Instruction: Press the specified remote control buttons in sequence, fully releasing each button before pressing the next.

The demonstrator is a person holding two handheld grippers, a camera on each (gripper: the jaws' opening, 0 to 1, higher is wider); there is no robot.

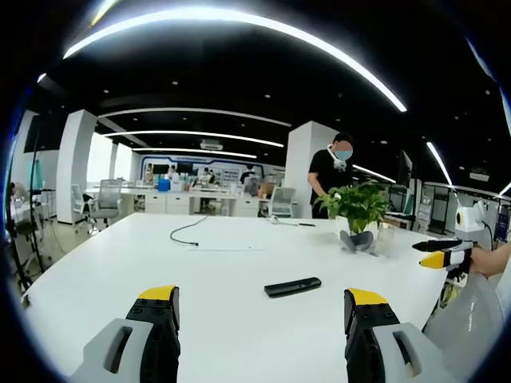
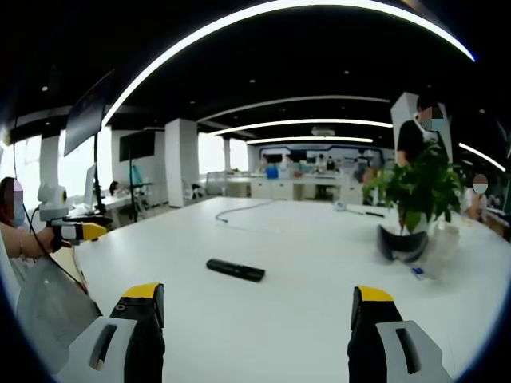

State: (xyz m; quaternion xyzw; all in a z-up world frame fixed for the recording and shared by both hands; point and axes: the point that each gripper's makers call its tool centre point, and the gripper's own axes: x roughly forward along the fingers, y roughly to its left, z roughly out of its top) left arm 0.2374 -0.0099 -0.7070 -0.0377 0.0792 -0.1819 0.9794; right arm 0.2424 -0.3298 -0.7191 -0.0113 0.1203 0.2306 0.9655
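Note:
A black remote control (image 1: 292, 286) lies flat on the white table (image 1: 223, 263), ahead of my left gripper (image 1: 263, 307), whose jaws stand wide apart with nothing between them. In the right gripper view the same remote (image 2: 235, 270) lies ahead and left of centre, beyond my right gripper (image 2: 257, 302), which is open and holds nothing. The right gripper (image 1: 435, 254) comes into the left gripper view at the right edge, raised above the table. The left gripper (image 2: 80, 230) shows at the left edge of the right gripper view, held by a hand.
A potted green plant (image 1: 357, 209) stands on the table behind the remote, also large at the right as the plant (image 2: 415, 199). A black cable (image 1: 185, 231) lies farther back. A person (image 1: 329, 177) stands beyond the table. Office chairs and desks fill the background.

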